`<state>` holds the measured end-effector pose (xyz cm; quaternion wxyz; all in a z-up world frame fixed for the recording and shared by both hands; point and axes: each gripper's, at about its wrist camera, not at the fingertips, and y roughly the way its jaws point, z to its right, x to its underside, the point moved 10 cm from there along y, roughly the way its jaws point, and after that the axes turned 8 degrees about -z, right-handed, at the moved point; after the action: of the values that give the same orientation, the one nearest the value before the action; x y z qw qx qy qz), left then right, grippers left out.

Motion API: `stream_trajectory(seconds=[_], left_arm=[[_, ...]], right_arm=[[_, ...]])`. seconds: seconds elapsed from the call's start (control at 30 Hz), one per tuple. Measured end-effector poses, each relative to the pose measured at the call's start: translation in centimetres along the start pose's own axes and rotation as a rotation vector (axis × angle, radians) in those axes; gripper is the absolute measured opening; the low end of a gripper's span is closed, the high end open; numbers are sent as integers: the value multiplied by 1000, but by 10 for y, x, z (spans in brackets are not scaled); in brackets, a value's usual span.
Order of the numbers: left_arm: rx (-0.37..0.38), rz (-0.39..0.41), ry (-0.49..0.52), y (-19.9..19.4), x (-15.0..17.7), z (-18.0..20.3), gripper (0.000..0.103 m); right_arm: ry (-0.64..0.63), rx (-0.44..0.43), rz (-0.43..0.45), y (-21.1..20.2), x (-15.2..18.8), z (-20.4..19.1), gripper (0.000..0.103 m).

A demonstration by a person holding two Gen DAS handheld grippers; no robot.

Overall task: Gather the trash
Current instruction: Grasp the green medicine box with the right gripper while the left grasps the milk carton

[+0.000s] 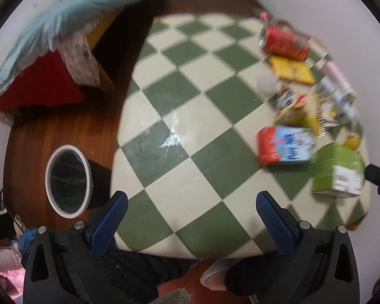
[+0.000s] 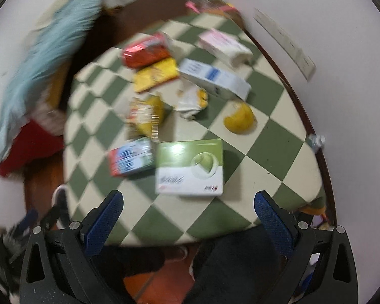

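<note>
Clutter crowds the green box point(image 2: 190, 167) at twelve o'clock; both hand-held grippers, left point(image 1: 190, 217) and right point(image 2: 187, 215), gape wide, empty; a hasty grab could knock the neighbouring carton point(image 2: 131, 159) off the tabletop point(image 2: 278, 152).

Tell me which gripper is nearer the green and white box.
Right, as far as the views show. The right gripper hangs open just short of the green and white box; the left gripper sits off to the side, over bare checkered cloth.
</note>
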<state>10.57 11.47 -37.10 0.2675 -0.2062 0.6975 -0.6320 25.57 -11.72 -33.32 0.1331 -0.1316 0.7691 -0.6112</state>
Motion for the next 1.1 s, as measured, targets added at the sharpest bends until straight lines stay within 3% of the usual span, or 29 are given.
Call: stream_trajectory(seconds=[0.23, 0.37, 0.4, 0.5, 0.6, 0.77, 0.9, 1.0, 1.1], left_arm=[[-27, -71, 21, 43, -2, -5, 103], [-39, -78, 98, 50, -4, 6, 103], [-42, -64, 145, 45, -6, 13, 103], [-69, 3, 313, 26, -17, 42, 103], [-73, 73, 552, 3, -25, 88, 103], [-10, 38, 821, 0, -28, 151, 103], [-8, -74, 964, 25, -17, 171, 98], [-20, -151, 993, 42, -10, 175, 96], [-16, -155, 992, 44, -8, 177, 89]], right_arm=[[21, 87, -98, 77, -16, -6, 103], [23, 122, -125, 99, -18, -4, 101], [25, 122, -125, 102, -18, -2, 91], [23, 102, -120, 98, -15, 5, 91], [42, 92, -100, 82, -11, 23, 91], [88, 114, -88, 66, -11, 56, 91], [133, 104, -94, 66, -12, 73, 91], [161, 87, -102, 68, -13, 80, 91], [175, 79, -113, 70, -13, 87, 91]])
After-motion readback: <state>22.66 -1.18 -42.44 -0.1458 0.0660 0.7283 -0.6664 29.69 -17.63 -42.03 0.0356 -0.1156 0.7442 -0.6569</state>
